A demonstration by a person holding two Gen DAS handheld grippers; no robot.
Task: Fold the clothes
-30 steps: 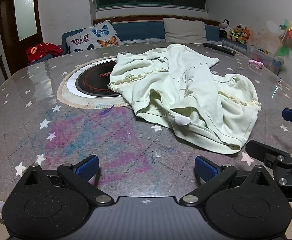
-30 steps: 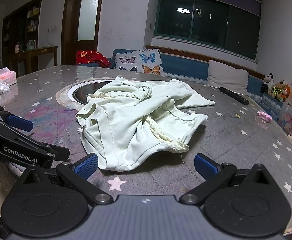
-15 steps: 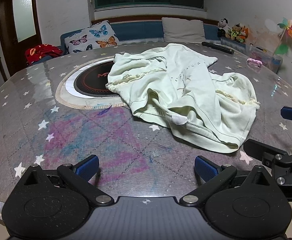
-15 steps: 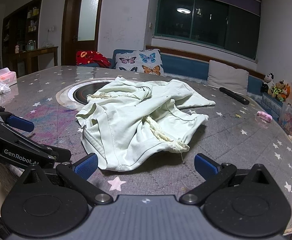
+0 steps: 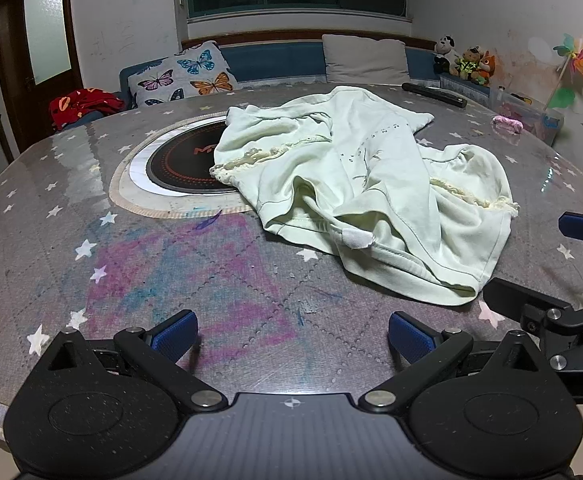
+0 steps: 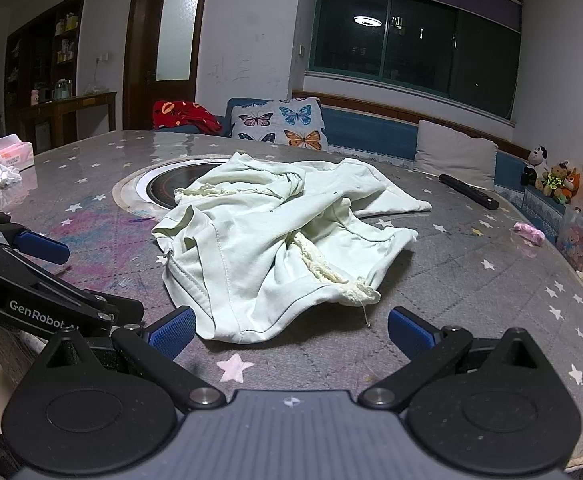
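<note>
A pale green garment (image 5: 363, 184) with cream lace trim lies crumpled in a heap on the round star-patterned table (image 5: 91, 240); the right wrist view shows the same garment (image 6: 275, 240) from the other side. My left gripper (image 5: 291, 336) is open over the bare table, short of the cloth's near hem, with nothing between its blue pads. My right gripper (image 6: 289, 334) is open too, with the garment's near edge just beyond its fingertips. Each gripper shows at the edge of the other's view.
A black induction hob (image 5: 187, 160) is set in the table, partly under the cloth. A remote (image 6: 467, 191) and a pink item (image 6: 529, 234) lie at the far right, a tissue pack (image 6: 7, 156) at the far left. A cushioned bench (image 5: 275, 64) runs behind.
Both views have shifted only slightly; the left gripper has edged a little towards the garment. The cloth lies as before and both grippers stay open.
</note>
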